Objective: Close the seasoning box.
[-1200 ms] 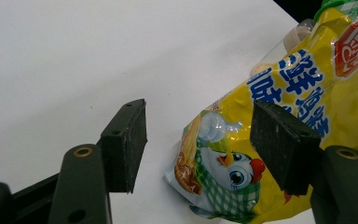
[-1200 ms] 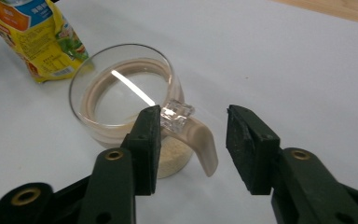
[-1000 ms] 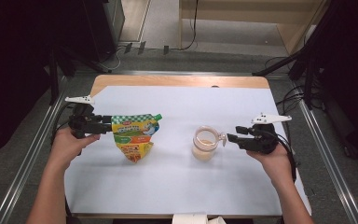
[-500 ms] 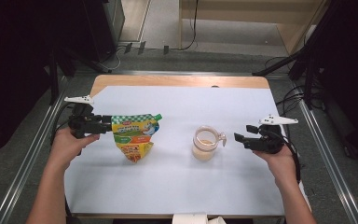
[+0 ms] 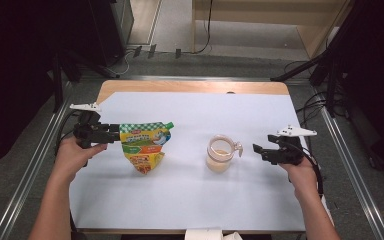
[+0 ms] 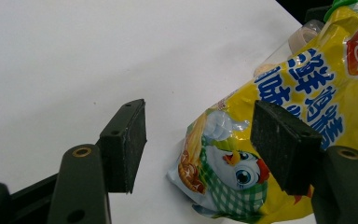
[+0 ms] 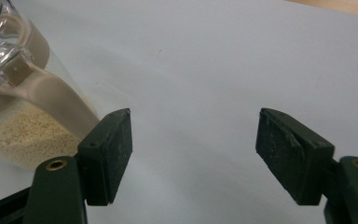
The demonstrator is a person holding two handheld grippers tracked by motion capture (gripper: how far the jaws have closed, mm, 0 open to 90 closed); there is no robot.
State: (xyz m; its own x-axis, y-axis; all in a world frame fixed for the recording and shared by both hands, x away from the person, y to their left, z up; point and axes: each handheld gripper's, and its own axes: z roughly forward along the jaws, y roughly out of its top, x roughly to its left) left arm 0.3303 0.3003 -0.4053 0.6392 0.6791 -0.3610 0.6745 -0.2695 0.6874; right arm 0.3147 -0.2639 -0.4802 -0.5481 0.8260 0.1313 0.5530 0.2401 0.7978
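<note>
Your right jaws have just been opening and stand wide with nothing between them, only bare tabletop. The right gripper sits just right of the clear glass jar with the beige clip lid, which holds pale granules and stands near the middle of the white sheet. In the right gripper view the jar is off to the left of the jaws, so you're beside it, not around it; its beige latch arm points toward your near-left pad.

Your left jaws are wide too. The yellow-and-green stand-up seasoning pouch with the chicken cartoon lies just right of the left gripper. In the left gripper view the pouch's lower corner pokes into the gap, but whether a pad touches it, I can't tell. It looks loose.

Key bit, I'd guess: the pouch's long axis runs from its green top edge down toward you, and the left hand is far closer to it, the right hand to the jar.
</note>
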